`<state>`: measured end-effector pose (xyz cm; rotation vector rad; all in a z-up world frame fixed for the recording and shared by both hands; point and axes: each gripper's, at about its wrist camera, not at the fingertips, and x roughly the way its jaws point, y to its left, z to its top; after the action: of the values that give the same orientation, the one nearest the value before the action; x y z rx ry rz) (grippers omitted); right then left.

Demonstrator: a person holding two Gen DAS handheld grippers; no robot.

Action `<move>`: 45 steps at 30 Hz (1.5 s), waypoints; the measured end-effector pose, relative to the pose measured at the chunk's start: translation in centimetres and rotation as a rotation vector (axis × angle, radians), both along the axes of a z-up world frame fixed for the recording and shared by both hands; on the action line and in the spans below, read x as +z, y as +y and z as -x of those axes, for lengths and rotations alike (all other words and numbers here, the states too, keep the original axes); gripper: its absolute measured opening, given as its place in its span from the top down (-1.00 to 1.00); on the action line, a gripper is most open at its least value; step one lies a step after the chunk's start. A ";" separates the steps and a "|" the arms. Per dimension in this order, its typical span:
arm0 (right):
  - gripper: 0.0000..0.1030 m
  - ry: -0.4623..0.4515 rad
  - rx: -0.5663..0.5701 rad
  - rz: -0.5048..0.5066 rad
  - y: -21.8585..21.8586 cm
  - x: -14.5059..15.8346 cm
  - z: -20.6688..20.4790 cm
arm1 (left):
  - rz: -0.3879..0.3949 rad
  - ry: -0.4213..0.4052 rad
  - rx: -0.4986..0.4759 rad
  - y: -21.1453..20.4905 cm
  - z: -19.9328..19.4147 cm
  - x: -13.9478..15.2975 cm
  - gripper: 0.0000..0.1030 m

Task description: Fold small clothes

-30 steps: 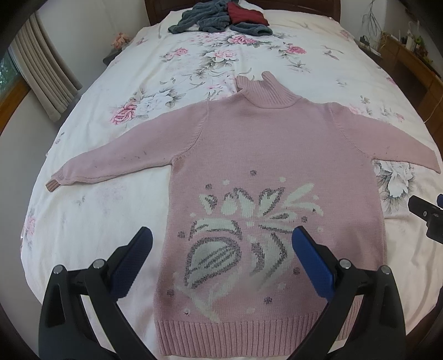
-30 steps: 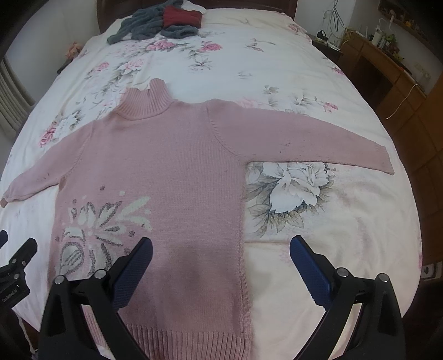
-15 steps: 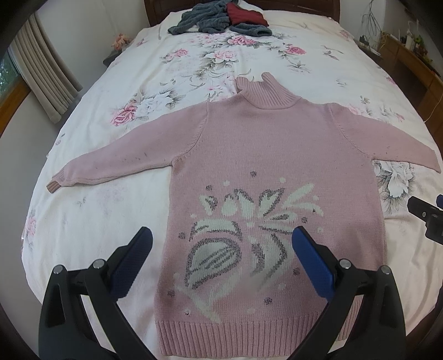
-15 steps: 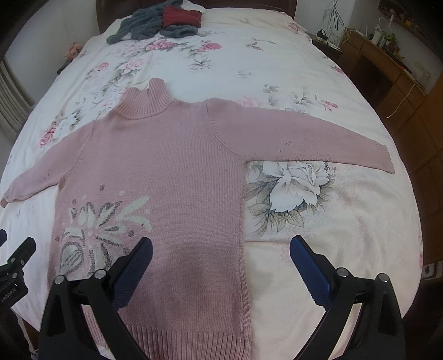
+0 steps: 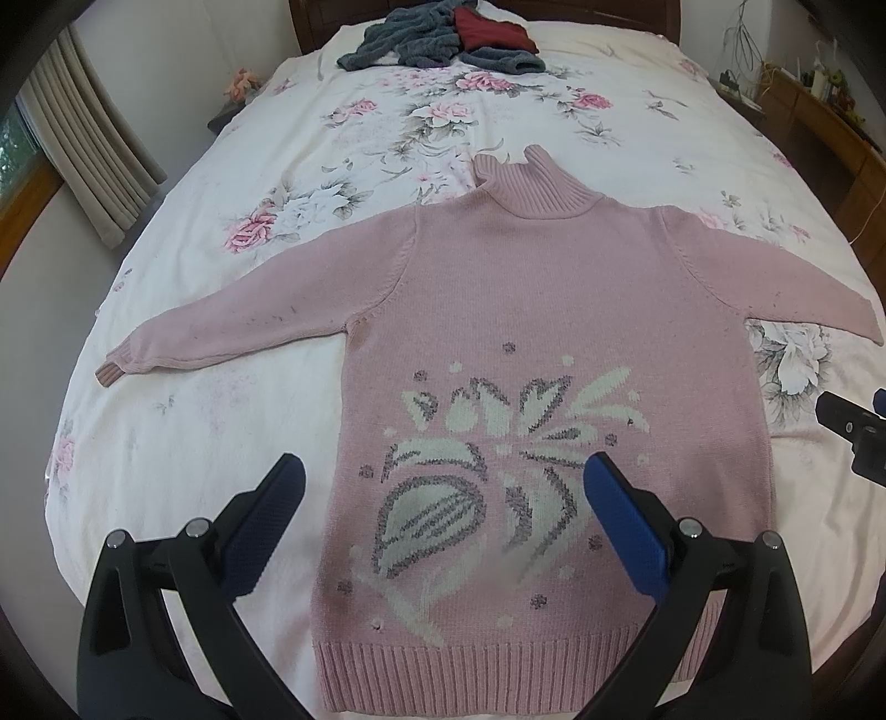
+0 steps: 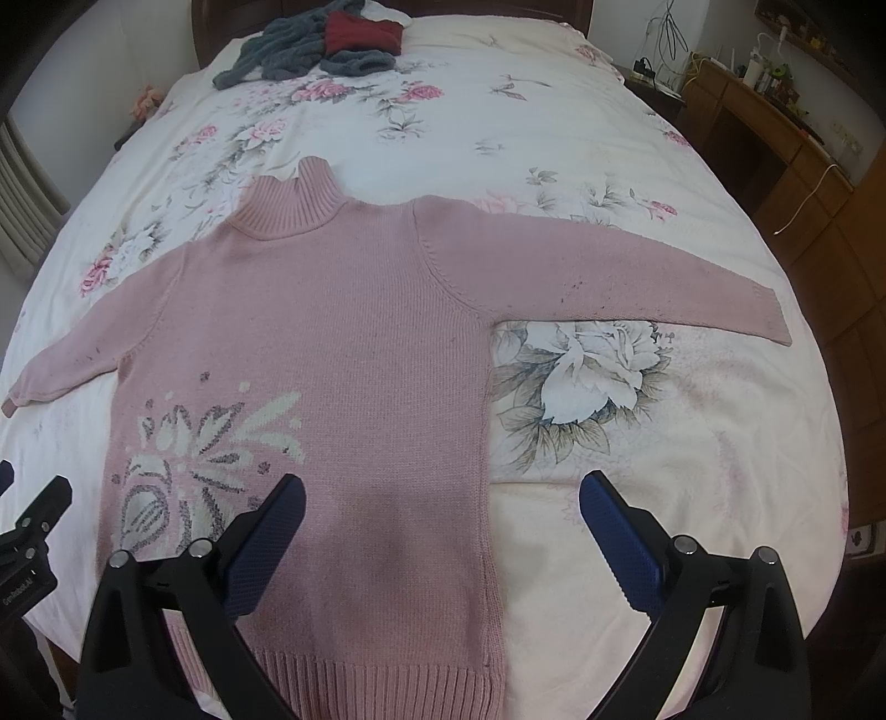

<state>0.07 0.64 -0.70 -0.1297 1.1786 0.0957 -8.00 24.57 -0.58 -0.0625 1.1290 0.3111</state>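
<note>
A pink knitted turtleneck sweater (image 5: 531,310) is laid flat, sleeves spread, on the floral white bedspread (image 5: 210,443). Left gripper (image 5: 443,498) and right gripper (image 6: 440,507) are held agape at 6 o'clock, empty. Grey and red garments (image 5: 443,39) are heaped at 12 o'clock.

Pink sweater (image 5: 542,288), white-grey leaf motif

The only lettering I find is small white print on my left gripper (image 6: 25,559), seen at the right wrist view's left edge; too small to read. Nothing else carries text.
</note>
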 end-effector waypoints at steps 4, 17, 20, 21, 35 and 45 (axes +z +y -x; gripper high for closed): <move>-0.92 0.001 -0.001 -0.001 0.0 0.0 0.0 | 0.001 0.000 0.000 0.0 0.0 0.0 -0.94; -0.92 0.001 -0.001 -0.004 -0.1 0.0 0.0 | -0.006 0.002 -0.001 0.1 0.1 0.1 -0.94; -0.92 0.001 -0.001 -0.005 0.0 -0.1 0.0 | -0.008 0.001 0.000 0.2 0.1 0.2 -0.94; -0.92 0.000 -0.003 -0.006 0.1 -0.1 0.0 | -0.009 0.001 0.000 0.1 0.1 0.2 -0.94; -0.92 0.006 -0.015 -0.020 -0.5 -0.9 -0.3 | -0.012 0.015 -0.006 -0.1 -0.3 -0.4 -0.94; -0.92 0.018 -0.233 -0.148 -12.2 -2.6 -7.0 | 0.023 -0.002 -0.059 -3.3 -6.1 -2.4 -0.94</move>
<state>7.08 -11.61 -3.29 0.1389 1.1925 -0.0219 -1.89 21.25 -2.98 -0.0493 1.1301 0.2455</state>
